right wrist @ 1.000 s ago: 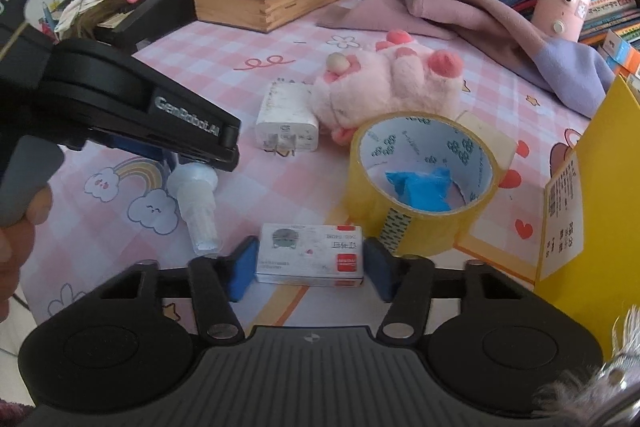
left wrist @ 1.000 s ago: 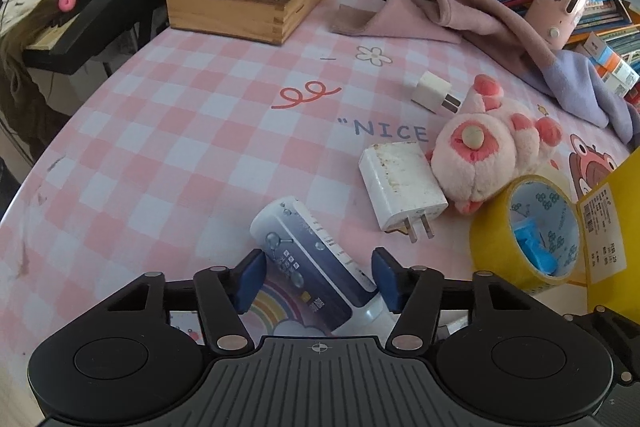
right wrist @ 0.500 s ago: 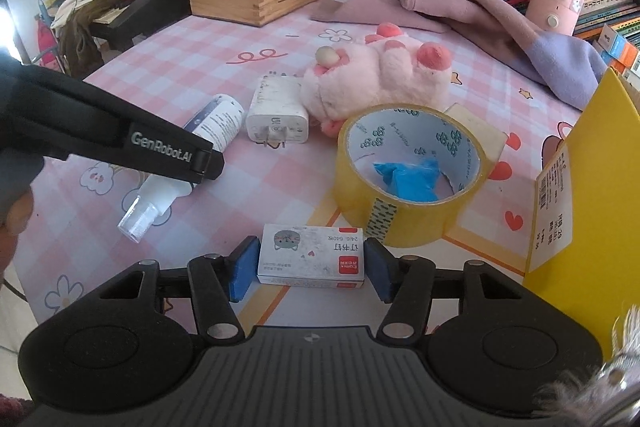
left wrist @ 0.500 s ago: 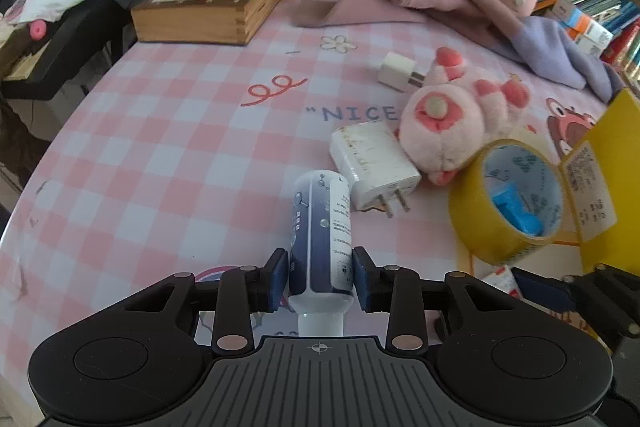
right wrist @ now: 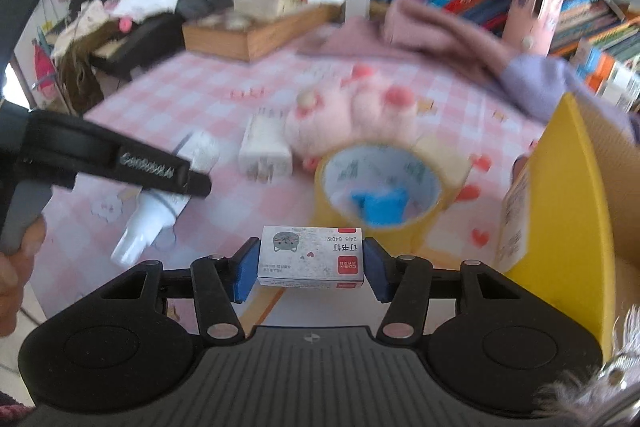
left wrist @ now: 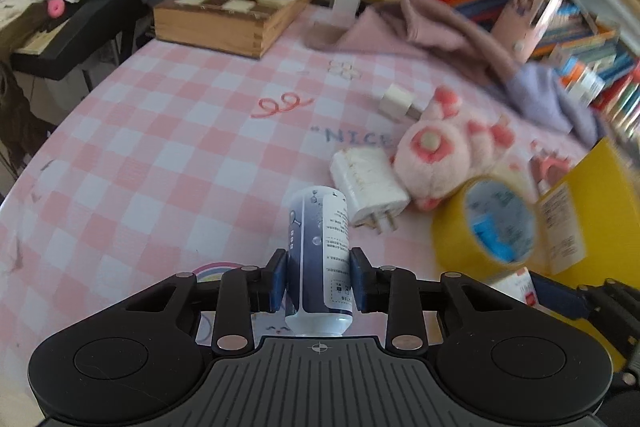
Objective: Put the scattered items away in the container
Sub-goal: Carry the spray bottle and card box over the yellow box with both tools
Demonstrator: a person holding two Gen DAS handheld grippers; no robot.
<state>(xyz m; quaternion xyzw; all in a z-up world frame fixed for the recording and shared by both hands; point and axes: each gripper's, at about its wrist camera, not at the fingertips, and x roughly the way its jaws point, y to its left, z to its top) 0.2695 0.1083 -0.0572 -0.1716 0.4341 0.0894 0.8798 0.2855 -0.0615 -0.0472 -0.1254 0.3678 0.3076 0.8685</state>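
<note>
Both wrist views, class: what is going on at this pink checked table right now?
A person is tidying with a handheld gripper in each hand. The left gripper has its jaws shut on a spray bottle, held above the tablecloth. The right gripper clamps a small staple box. On the table lie a white charger, a pink plush toy and a roll of yellow tape. The yellow container stands at the right; neither item is in it yet.
</note>
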